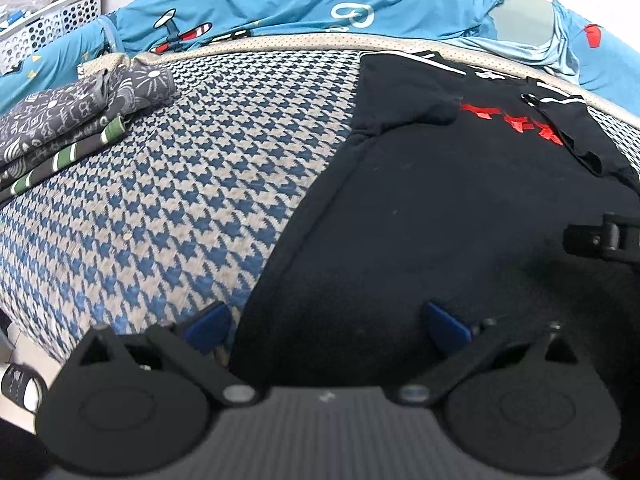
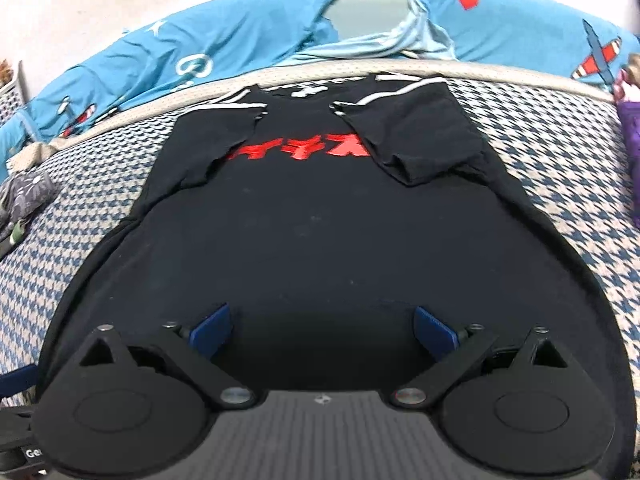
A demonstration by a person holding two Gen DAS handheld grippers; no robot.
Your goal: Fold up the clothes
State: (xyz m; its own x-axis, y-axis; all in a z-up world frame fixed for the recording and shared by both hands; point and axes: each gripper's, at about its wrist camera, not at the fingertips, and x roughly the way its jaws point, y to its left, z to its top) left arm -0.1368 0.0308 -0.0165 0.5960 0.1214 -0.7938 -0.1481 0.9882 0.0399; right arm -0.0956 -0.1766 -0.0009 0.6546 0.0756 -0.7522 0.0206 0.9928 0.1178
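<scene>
A black T-shirt [image 2: 320,232] with red lettering and white shoulder stripes lies flat on the houndstooth bed cover, both sleeves folded inward over the chest. In the left wrist view the same T-shirt [image 1: 460,208] fills the right half. My left gripper [image 1: 328,326] is open over the shirt's lower left edge, its left finger above the bed cover. My right gripper [image 2: 322,330] is open just above the shirt's bottom hem, with nothing between its fingers. Part of the right gripper [image 1: 600,236] shows at the right edge of the left wrist view.
Folded grey patterned clothes [image 1: 80,112] are stacked at the left on the houndstooth cover [image 1: 180,184]. A blue quilt with aeroplanes [image 1: 320,4] lies bunched along the far side. A white perforated basket [image 1: 52,24] stands at the far left. Purple cloth [image 2: 630,148] sits at the right edge.
</scene>
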